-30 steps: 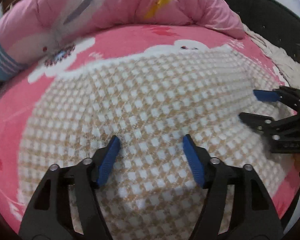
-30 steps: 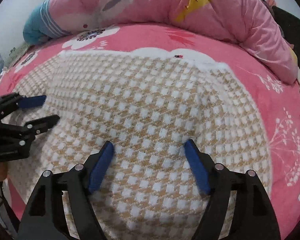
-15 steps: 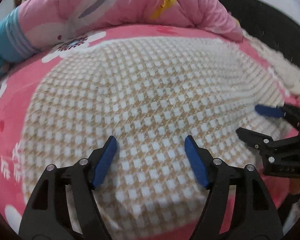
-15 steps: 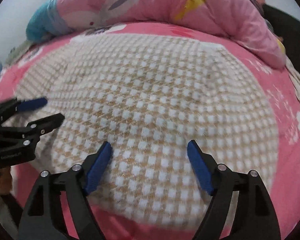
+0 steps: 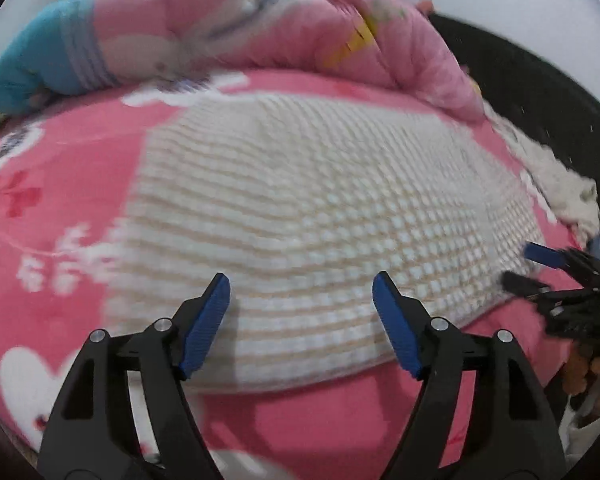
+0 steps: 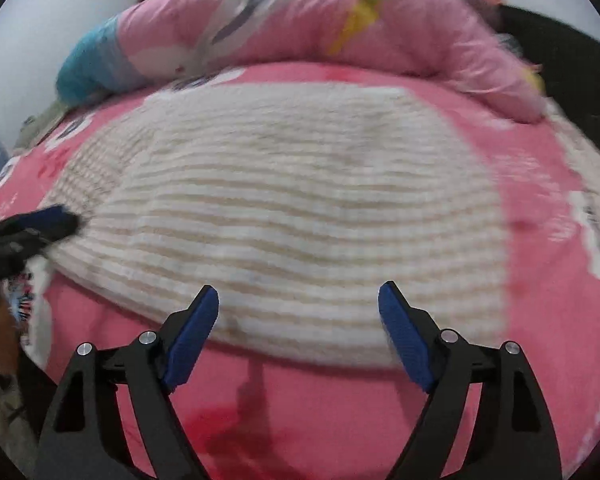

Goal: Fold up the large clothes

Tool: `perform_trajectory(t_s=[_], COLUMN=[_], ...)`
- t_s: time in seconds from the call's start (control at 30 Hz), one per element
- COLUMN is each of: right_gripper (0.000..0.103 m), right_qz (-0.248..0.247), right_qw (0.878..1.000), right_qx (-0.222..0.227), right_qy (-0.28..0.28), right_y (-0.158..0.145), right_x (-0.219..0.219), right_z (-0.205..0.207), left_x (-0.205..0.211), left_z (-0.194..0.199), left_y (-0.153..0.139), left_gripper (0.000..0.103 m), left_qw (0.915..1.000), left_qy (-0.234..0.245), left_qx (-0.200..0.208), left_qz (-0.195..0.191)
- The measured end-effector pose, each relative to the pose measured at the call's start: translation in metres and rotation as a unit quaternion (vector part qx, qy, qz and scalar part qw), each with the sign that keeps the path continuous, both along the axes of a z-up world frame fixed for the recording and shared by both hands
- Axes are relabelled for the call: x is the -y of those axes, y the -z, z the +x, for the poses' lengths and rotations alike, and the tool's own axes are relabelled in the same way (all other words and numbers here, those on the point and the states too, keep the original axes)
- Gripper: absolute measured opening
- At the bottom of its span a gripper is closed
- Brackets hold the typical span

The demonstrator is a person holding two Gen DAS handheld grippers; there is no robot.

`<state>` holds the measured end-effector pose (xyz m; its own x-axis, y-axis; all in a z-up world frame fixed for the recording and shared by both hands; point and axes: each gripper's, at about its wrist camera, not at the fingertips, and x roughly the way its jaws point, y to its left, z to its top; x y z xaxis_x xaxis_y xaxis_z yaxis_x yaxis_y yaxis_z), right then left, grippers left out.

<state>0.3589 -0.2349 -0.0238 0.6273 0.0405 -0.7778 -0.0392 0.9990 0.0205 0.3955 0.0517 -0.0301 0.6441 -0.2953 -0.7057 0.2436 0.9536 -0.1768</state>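
- The garment (image 5: 324,216) is showing a nubby, checked knit cloth, matt.
- The bed sheet (image 5: 68,184) is looking like soft pink fleece.
- The quilt (image 6: 340,32) is appearing smooth, puffy fabric.

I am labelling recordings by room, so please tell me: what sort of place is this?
Probably a bedroom: a beige-and-white checked knit garment lies on a bed covered by a pink flowered blanket, with a rolled pink quilt behind it.

Place: a home bedroom — work was done on a bed.
Evidence: pink floral bedsheet (image 5: 80,160), rolled pink quilt (image 6: 320,32) at the far edge — white wall (image 6: 28,40) behind.
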Motion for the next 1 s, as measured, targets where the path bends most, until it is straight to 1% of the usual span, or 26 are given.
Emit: perform_trajectory(t_s=[0.07,0.1,0.13,0.17,0.2,0.23,0.27,0.3,0.37,0.47,0.6,0.67,0.7,0.83,0.93,1.0], right_gripper=[0.079,0.079,0.080,0.080,0.080,0.079,0.080,0.080,0.082,0.088,0.094,0.096,0.097,0.097,0.097,0.097], right_qz=[0.015,0.051,0.061,0.048,0.021,-0.009,-0.018,-0.015,0.010,0.021,0.037,0.032,0.027,-0.007,-0.025,-0.040], right_qw=[0.999,0.998,0.997,0.998,0.999,0.999,0.999,0.999,0.999,1.000,0.999,0.998,0.998,0.995,0.991,0.987], right_qx=[-0.011,-0.027,-0.032,-0.031,-0.026,-0.024,-0.025,-0.026,-0.022,0.000,0.038,0.056,0.064,0.101,0.134,0.155], right_qy=[0.034,0.040,0.039,0.037,0.036,0.038,0.037,0.036,0.028,0.014,-0.003,-0.009,-0.010,-0.006,0.001,0.012], right_y=[0.012,0.027,0.037,0.042,0.040,0.034,0.032,0.029,0.020,0.009,-0.016,-0.028,-0.032,-0.055,-0.069,-0.075], right_x=[0.023,0.038,0.045,0.042,0.035,0.024,0.017,0.013,0.006,-0.004,-0.034,-0.041,-0.042,-0.052,-0.055,-0.055], right_z=[-0.001,0.001,0.005,0.006,0.005,0.004,0.004,0.002,-0.006,-0.024,-0.051,-0.063,-0.067,-0.079,-0.090,-0.097], left_x=[-0.017,-0.024,-0.028,-0.027,-0.022,-0.019,-0.015,-0.015,-0.014,-0.017,-0.010,-0.007,-0.001,0.002,0.004,0.005], left_z=[0.005,0.012,0.018,0.018,0.016,0.015,0.012,0.007,-0.005,-0.034,-0.069,-0.083,-0.077,-0.083,-0.087,-0.087], left_y=[0.015,0.028,0.035,0.038,0.035,0.032,0.028,0.022,0.011,-0.013,-0.041,-0.052,-0.056,-0.069,-0.076,-0.080], left_gripper=[0.076,0.076,0.076,0.076,0.076,0.076,0.076,0.076,0.076,0.086,0.095,0.095,0.095,0.095,0.095,0.095], left_qw=[0.9995,0.9985,0.9980,0.9984,0.9989,0.9991,0.9992,0.9994,0.9997,0.9993,0.9969,0.9960,0.9958,0.9946,0.9926,0.9900], left_qy=[-0.018,-0.021,-0.022,-0.023,-0.024,-0.024,-0.023,-0.022,-0.022,-0.022,-0.020,-0.025,-0.028,-0.050,-0.068,-0.089], left_qx=[-0.024,-0.047,-0.053,-0.047,-0.039,-0.036,-0.033,-0.027,-0.012,0.030,0.076,0.085,0.086,0.091,0.100,0.104], left_qz=[-0.010,-0.021,-0.026,-0.022,-0.009,-0.001,0.000,-0.003,-0.003,0.003,-0.006,-0.010,-0.010,-0.008,0.008,0.035])
